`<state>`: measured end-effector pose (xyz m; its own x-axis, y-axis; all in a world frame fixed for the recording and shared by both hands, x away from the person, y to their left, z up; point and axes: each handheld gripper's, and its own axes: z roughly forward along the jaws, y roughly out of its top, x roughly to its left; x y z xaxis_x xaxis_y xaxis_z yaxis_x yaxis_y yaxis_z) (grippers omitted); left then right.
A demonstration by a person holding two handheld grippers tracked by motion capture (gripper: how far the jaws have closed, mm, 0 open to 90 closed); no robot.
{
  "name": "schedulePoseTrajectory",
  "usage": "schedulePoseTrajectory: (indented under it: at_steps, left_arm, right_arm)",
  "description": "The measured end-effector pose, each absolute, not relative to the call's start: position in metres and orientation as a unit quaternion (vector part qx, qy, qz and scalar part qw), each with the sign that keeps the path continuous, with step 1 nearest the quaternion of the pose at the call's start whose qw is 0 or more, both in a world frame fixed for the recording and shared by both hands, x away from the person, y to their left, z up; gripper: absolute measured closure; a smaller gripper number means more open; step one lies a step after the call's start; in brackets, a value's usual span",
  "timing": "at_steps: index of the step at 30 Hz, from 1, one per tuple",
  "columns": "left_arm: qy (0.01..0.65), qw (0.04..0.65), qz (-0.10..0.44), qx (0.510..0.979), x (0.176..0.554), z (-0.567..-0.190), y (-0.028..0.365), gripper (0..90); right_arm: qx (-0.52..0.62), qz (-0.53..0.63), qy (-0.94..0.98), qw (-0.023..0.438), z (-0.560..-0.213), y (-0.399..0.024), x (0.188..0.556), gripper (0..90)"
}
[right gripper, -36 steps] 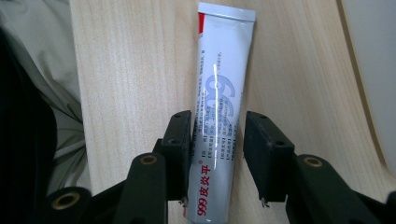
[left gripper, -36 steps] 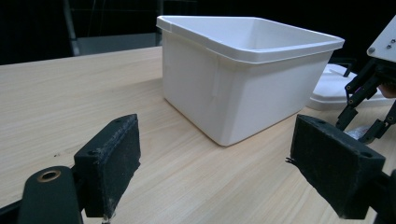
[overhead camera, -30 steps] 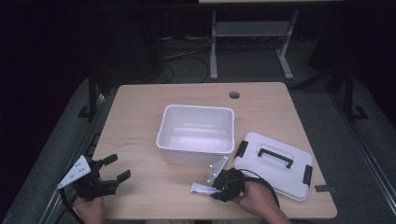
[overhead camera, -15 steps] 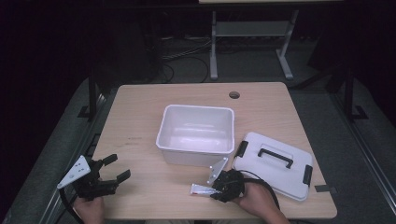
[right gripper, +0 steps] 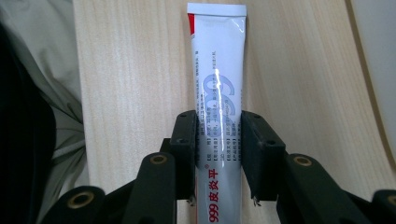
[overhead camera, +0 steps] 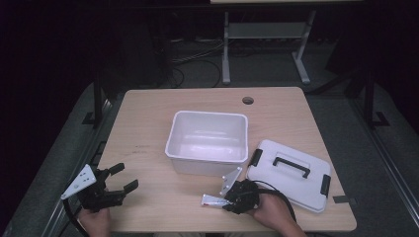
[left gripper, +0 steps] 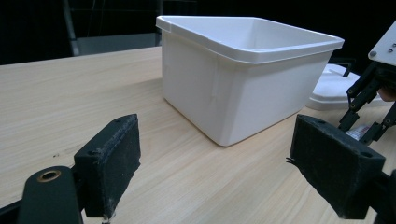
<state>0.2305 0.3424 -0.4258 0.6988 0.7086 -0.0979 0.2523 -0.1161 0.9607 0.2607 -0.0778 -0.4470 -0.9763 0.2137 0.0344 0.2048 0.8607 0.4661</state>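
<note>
A white ointment tube (right gripper: 217,70) with red and blue print lies flat on the table near the front edge (overhead camera: 210,200). My right gripper (right gripper: 217,140) is lowered over it with a pad against each long side. Its jaws have just been closing with the tube between them and now press on it. In the high view this gripper (overhead camera: 228,201) sits just right of the tube's tail. My left gripper (overhead camera: 126,177) hovers at the front left corner, jaws wide open and empty (left gripper: 215,163), facing the white bin (left gripper: 243,93).
The open white bin (overhead camera: 207,155) stands mid-table, empty. Its white lid (overhead camera: 289,182) with a black handle and clips lies flat to the right of the bin. The right gripper (left gripper: 369,112) shows at the far right of the left gripper view.
</note>
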Motion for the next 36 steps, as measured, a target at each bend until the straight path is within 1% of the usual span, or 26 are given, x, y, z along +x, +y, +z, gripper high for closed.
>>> schedulePoseTrajectory:
  at_steps: [22,36]
  left_arm:
    - [0.334,0.575,0.198,0.72,0.231,-0.426,0.342,15.7]
    - [0.333,0.575,0.199,0.72,0.23,-0.426,0.342,15.7]
  right_arm:
    - [0.102,0.258,0.961,0.007,-0.442,-0.081,0.258,67.8]
    - [0.099,0.278,0.955,0.01,-0.427,-0.085,0.255,67.8]
